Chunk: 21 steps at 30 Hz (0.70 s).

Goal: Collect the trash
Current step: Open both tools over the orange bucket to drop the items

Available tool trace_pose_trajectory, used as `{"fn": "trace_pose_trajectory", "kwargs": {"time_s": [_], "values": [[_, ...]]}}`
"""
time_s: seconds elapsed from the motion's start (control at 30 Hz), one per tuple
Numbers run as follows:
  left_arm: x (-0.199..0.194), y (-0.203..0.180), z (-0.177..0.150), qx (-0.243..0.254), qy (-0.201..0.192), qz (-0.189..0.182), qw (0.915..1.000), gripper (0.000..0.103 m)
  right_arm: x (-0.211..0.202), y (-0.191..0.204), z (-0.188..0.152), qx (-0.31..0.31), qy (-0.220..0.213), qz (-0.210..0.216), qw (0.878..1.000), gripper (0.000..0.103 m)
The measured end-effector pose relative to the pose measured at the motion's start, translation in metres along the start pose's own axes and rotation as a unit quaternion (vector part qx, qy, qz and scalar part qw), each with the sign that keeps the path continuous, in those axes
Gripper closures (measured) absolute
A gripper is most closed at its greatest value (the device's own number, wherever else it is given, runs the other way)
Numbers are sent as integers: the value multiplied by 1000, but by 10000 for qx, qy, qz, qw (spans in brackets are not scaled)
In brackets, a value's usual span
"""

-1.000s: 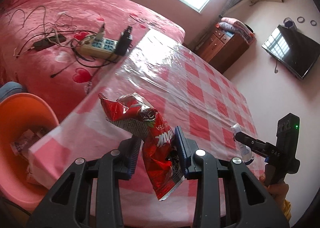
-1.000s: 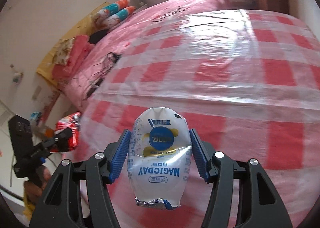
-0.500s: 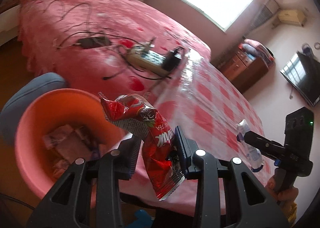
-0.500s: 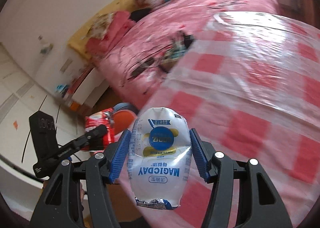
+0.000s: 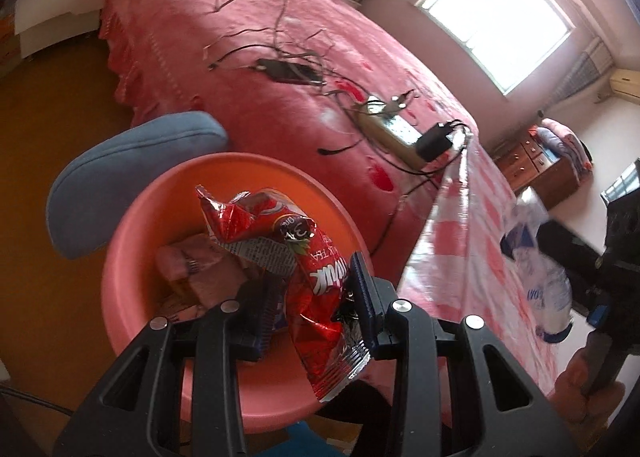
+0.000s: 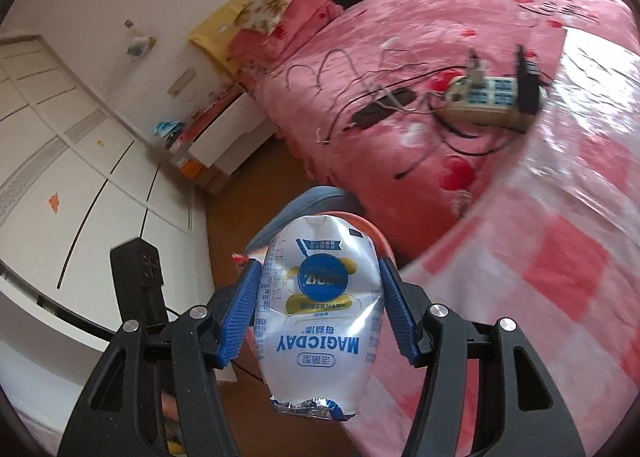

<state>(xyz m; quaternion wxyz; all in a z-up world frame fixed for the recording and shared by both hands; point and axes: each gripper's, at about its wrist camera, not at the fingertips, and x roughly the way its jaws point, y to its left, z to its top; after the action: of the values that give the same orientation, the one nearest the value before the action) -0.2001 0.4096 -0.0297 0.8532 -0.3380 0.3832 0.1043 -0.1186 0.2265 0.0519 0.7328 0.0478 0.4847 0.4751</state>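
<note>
Left gripper (image 5: 316,297) is clamped on a crumpled red wrapper (image 5: 304,269), hanging right over the pink basin (image 5: 132,241), which has pinkish scraps lying in the bottom. A blue cushion (image 5: 132,161) sits just beside the basin on the brown floor (image 5: 48,161).

Over on the other side, the right gripper (image 6: 320,309) squeezes a white pouch (image 6: 320,313) with blue print, blue pads pressed to both its sides. In that view the basin's rim (image 6: 372,229) peeks out just behind the pouch.

The room: a bed (image 5: 248,37) under a pink heart-print spread, strewn with cables, a dark phone-like slab (image 5: 288,71) and a power strip (image 5: 392,133) with a black adapter (image 5: 434,143) plugged in. Touching the bed, a table under a pink checked cloth (image 5: 480,225) with a glossy clear cover. Bright window (image 5: 496,13) on the far wall, wooden dresser (image 5: 540,169) below it to the right. From the right wrist, white wardrobe doors (image 6: 60,145) line the left wall, pillows and folded bedding (image 6: 296,5) piled at the head of the bed.
</note>
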Motion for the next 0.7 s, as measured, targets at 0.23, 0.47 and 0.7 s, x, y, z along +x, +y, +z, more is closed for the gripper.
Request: {"fn": "trace_pose_trajectory", "kwargs": {"time_s": [0.23,0.47,0.7], "values": [[6,19,-4,-124,103,219,9996,39,40,5,8,202,128,203,9995,20],[2,17,0,128,-78,531,9985,27,24,-17,-1,488,-93,-169,9986,17],[0,-5,3,515,-187,839,9950,17,-14,-37,-12,484,-559,-781,9942,14]]}}
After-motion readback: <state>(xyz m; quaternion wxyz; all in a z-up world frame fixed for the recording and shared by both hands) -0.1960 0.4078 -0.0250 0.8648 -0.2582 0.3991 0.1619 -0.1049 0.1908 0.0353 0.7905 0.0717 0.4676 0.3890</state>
